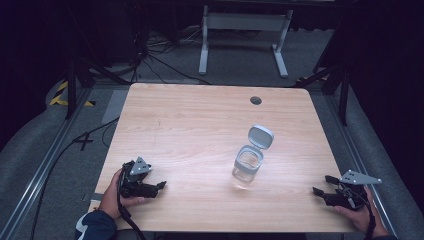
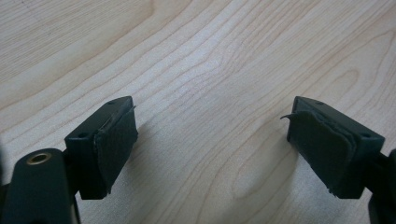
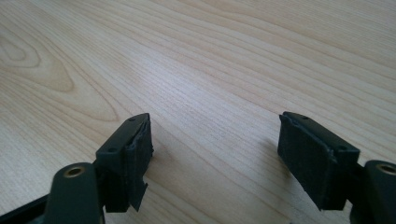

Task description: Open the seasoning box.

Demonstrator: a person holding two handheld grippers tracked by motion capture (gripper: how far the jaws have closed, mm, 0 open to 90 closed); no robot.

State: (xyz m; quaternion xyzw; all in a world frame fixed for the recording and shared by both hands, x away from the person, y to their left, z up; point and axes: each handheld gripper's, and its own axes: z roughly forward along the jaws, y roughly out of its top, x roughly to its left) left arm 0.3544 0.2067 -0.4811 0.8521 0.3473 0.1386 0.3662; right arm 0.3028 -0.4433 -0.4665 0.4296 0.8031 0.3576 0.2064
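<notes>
Two hands low at table's near edge, left tool (image 1: 161, 186) and right tool (image 1: 320, 184) released (empty), jar (image 1: 248, 164) between them.

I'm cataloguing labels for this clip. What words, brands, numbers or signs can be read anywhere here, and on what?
None: no readable text in any view.
The clear jar and its open grey lid look unmarked.
The wooden table carries no print.
The floor's yellow-and-black hazard stripes hold no words.
</notes>
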